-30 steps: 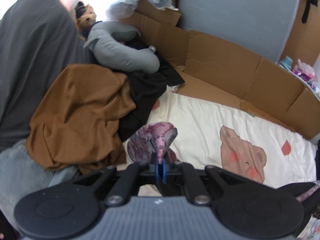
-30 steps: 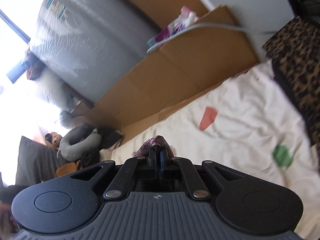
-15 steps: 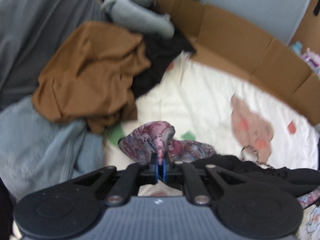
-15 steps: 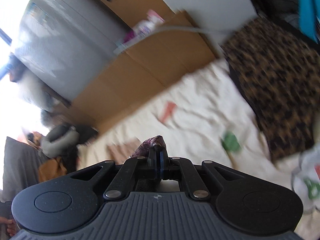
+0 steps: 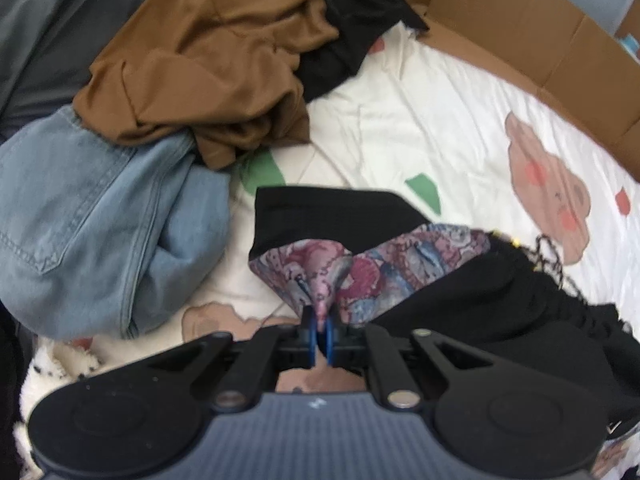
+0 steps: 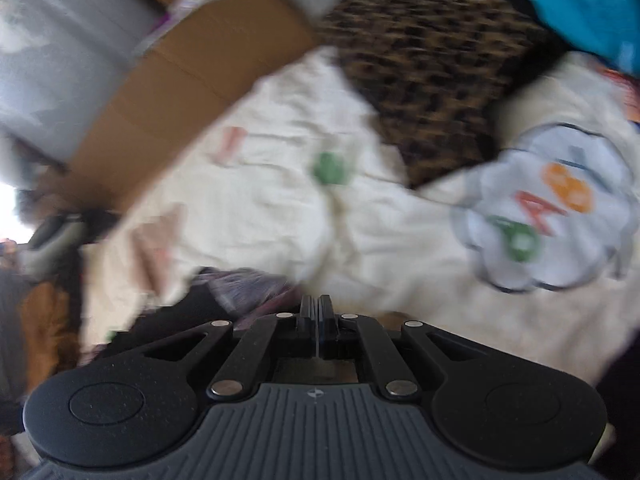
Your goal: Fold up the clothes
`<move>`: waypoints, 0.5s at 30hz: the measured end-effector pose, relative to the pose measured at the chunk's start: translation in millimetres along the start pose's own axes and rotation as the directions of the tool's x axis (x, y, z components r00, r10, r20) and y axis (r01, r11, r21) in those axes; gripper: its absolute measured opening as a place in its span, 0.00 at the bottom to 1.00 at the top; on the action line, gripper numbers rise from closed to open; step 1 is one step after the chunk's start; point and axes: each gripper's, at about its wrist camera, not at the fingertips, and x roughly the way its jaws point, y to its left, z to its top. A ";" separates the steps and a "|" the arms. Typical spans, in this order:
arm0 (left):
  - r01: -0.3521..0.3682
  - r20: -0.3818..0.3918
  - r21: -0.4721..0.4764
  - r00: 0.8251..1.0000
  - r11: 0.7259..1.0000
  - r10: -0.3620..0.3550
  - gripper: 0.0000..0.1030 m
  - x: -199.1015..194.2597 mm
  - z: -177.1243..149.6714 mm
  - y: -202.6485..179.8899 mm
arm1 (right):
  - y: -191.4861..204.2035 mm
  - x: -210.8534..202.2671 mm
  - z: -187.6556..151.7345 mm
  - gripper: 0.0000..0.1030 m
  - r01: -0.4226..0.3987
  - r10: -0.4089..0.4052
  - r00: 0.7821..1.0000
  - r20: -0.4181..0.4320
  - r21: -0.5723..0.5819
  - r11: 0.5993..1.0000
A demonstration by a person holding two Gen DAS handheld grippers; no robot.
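My left gripper (image 5: 320, 320) is shut on the edge of a black garment with a pink and blue patterned lining (image 5: 384, 264). The garment lies spread on the cream bedsheet (image 5: 440, 120), running off to the right. In the blurred right wrist view my right gripper (image 6: 318, 308) is shut, low over the sheet. The patterned garment (image 6: 248, 288) lies just left of its fingertips. I cannot tell whether cloth is pinched there.
A heap of clothes lies at the left: blue jeans (image 5: 100, 220), a brown garment (image 5: 200, 60) and black cloth (image 5: 352, 32). Cardboard (image 5: 540, 40) lines the far edge. A leopard-print piece (image 6: 432, 68) and a white printed piece (image 6: 548, 208) lie at the right.
Both grippers have swung down toward the bed. The garment held up a second ago now lies spread on the sheet. No cloth shows above the right fingertips now.
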 end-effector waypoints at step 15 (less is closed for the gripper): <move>-0.052 0.031 0.007 0.998 0.999 0.052 0.29 -15.2 18.6 -12.0 | 14.7 8.8 0.0 0.28 -0.047 0.046 0.999 -0.023 -0.053 0.998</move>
